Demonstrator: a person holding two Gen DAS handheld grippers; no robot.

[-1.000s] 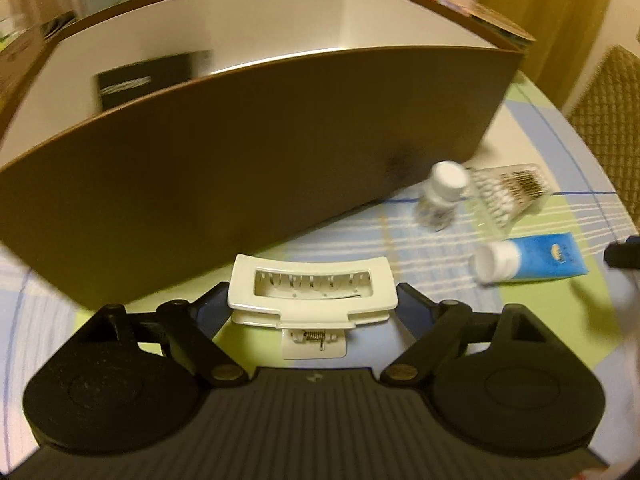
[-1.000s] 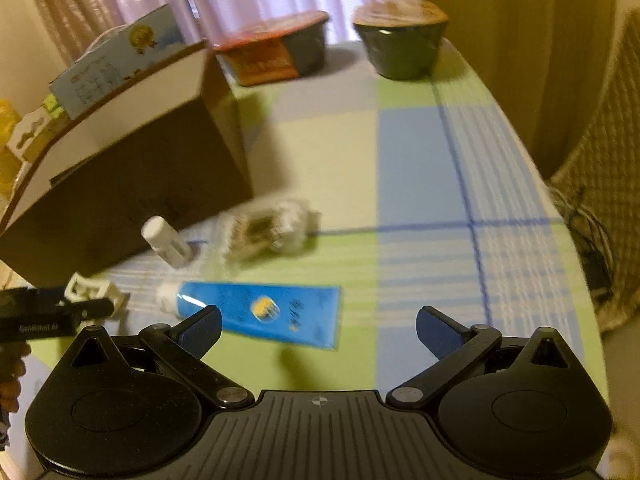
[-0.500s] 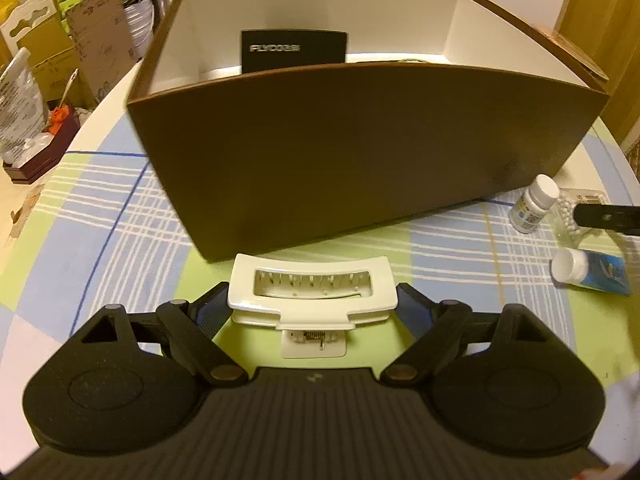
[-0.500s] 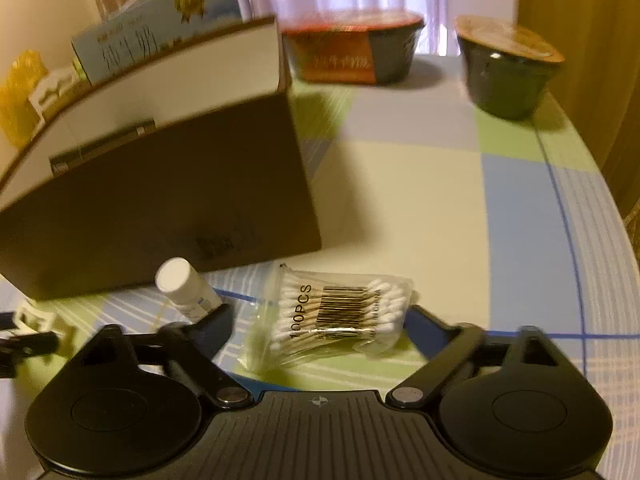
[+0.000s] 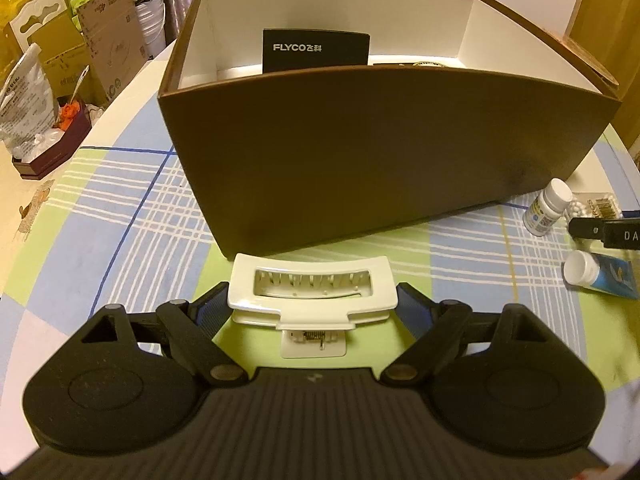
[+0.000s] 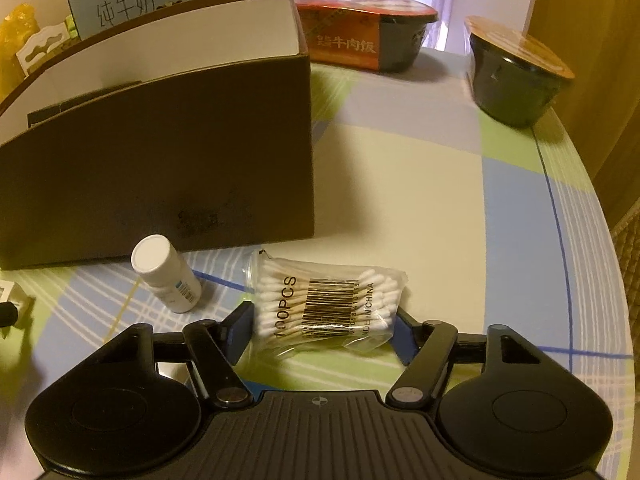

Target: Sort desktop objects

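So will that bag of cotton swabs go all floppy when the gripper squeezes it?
Probably a bit. The cotton swab bag is thin, crinkly plastic, so it may crumple and feel slippery. The tightly packed swabs should keep it fairly firm, and it looks light. The right gripper straddles it.

The right gripper (image 6: 322,322) has come forward from above the blue tube (image 5: 604,276) and now straddles the swab bag (image 6: 328,304). The left gripper (image 5: 312,304) has drawn back from the box (image 5: 380,152), bringing its interior into view.
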